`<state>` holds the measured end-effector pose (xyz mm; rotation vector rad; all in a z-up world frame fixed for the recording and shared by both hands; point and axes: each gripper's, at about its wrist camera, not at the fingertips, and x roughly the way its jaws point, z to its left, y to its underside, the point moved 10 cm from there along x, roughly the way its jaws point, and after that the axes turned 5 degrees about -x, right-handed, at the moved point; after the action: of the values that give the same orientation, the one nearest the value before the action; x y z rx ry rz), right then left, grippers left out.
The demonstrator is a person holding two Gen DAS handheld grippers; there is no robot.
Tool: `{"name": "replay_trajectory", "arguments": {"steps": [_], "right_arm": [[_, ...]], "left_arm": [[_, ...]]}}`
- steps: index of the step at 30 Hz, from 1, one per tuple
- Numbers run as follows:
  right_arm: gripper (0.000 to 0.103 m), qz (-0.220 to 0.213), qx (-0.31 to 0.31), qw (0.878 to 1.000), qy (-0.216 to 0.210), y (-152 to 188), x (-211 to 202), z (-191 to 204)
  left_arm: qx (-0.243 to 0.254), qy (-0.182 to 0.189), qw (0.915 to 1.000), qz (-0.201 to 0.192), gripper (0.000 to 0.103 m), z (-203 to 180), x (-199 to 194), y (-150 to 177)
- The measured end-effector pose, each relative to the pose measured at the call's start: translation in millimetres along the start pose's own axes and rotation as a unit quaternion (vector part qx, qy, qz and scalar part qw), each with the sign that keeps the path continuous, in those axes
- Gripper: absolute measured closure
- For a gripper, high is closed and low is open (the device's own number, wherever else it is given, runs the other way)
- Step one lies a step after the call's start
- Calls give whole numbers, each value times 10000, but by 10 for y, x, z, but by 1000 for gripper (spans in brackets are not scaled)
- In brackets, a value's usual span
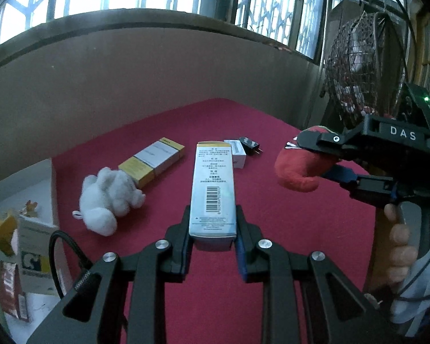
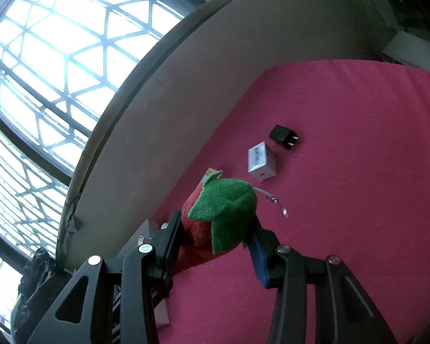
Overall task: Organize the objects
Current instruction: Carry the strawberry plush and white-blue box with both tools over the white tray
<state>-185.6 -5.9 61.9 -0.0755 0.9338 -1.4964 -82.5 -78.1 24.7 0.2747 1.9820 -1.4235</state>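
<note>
My left gripper (image 1: 212, 223) is shut on a long pale-blue box (image 1: 213, 183) with a barcode, held above the red table (image 1: 272, 215). My right gripper (image 2: 215, 229) is shut on a red plush strawberry (image 2: 215, 218) with a green leaf top and a small key chain; the gripper also shows at the right of the left wrist view (image 1: 326, 154), holding the red plush (image 1: 301, 169) in the air. On the table lie a white plush bunny (image 1: 109, 197), a yellow-and-white box (image 1: 154, 160), a small white box (image 2: 261, 160) and a black plug adapter (image 2: 283, 136).
A beige wall and barred windows stand behind the table. A shelf with boxes and packets (image 1: 20, 243) is at the left below the table edge. A wire fan cage (image 1: 361, 66) stands at the back right.
</note>
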Motion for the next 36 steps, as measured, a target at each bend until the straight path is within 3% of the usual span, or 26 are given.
{"name": "replay_trajectory", "arguments": {"steps": [36], "right_arm": [[56, 485, -935, 9937, -381, 478, 259, 1142]], "left_arm": [[-714, -380, 9944, -680, 79, 845, -889, 58]]}}
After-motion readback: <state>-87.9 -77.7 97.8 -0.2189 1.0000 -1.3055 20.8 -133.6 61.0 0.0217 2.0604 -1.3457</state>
